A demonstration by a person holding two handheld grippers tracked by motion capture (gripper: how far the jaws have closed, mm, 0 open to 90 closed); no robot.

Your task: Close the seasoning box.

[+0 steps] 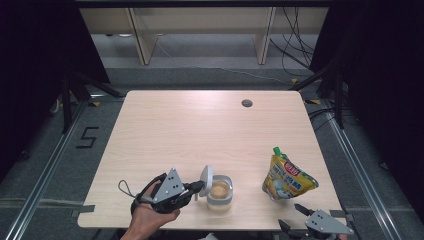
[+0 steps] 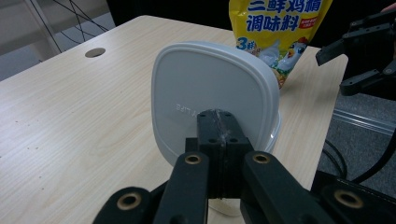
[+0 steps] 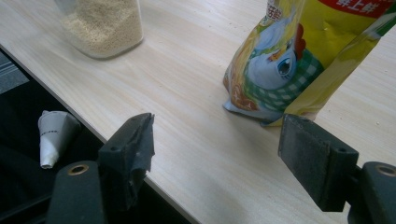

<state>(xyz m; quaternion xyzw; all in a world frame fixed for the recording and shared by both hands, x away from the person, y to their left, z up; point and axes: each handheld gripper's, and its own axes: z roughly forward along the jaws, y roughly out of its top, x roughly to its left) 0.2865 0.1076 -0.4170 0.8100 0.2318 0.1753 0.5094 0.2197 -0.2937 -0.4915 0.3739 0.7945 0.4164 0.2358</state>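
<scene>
High view: we see the left hand-held gripper closed against the raised lid of the container; the right hand-held gripper gapes open just short of the seasoning pouch on the bench.

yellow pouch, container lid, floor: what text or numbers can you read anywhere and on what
"三鲜鸡精" and "调味料" below it: on the yellow pouch, left gripper view.
"3", with small print beside it too blurred to read: same pouch, lower down.
Red label with white characters near the pouch top in the high view: too small to read.
Embossed line on the white lid: too faint to read.
"5": black tape mark on the floor, high view.
</scene>
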